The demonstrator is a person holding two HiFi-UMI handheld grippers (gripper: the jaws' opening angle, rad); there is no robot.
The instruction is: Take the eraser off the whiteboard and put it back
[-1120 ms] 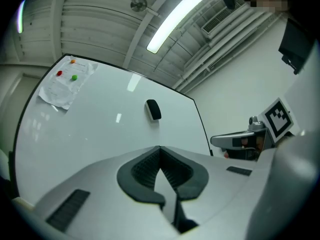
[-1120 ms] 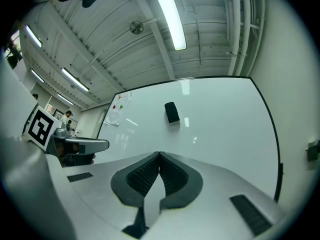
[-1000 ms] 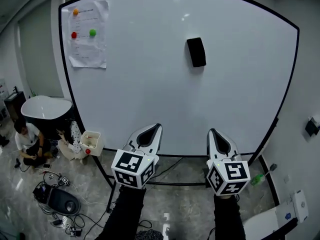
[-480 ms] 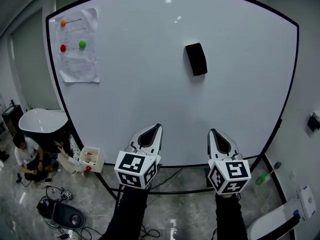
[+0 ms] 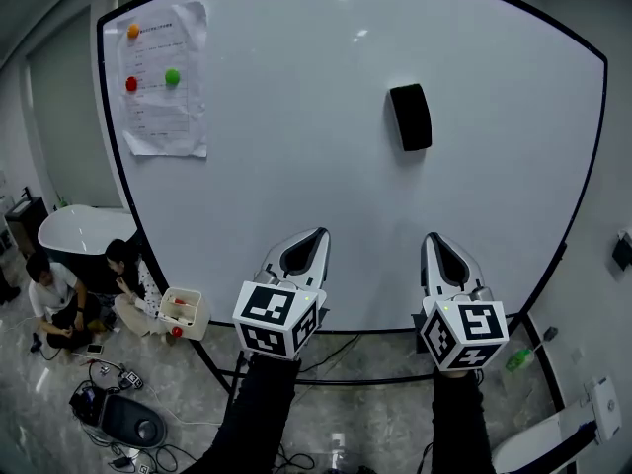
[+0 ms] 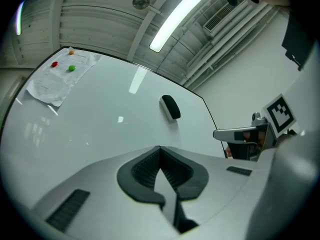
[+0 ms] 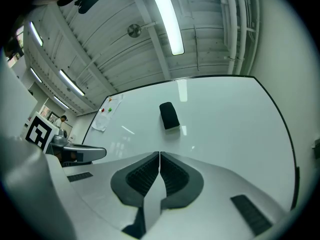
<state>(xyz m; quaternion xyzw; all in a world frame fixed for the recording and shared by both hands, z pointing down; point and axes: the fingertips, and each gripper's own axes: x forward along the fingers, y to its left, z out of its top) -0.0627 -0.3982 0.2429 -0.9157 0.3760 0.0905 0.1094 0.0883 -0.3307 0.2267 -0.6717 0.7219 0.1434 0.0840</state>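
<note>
Head view: a large white whiteboard with a thin black frame point(image 5: 296, 176) stands upright ahead of both tongs and fills most of the field beyond their tips. A white rounded tub point(image 5: 71, 231) sits on the floor well to the left of the left tongs, at the board's lower left corner. Two persons point(image 5: 54, 289) sit on the floor beside that tub.

A white printed paper sheet point(image 5: 163, 79) is fixed to the board's upper left corner, high above and left of the left tongs.

The left gripper point(image 5: 317, 237) and the right gripper point(image 5: 433, 241) are held side by side below the board's lower half, both pointing at it and touching nothing. The left gripper view shows its ribbed dark pads pressed together with nothing between them. The right gripper view shows the same: pads meeting, no object held.

A black oblong eraser point(image 5: 410, 117) is stuck to the board, slightly tilted, above and ahead of the right tongs, well apart from both pairs.

A small white box point(image 5: 181, 309) stands on the floor left of the left tongs.

Three round magnets, orange point(image 5: 133, 31), red point(image 5: 131, 84) and green point(image 5: 173, 77), sit on the sheet.
</note>
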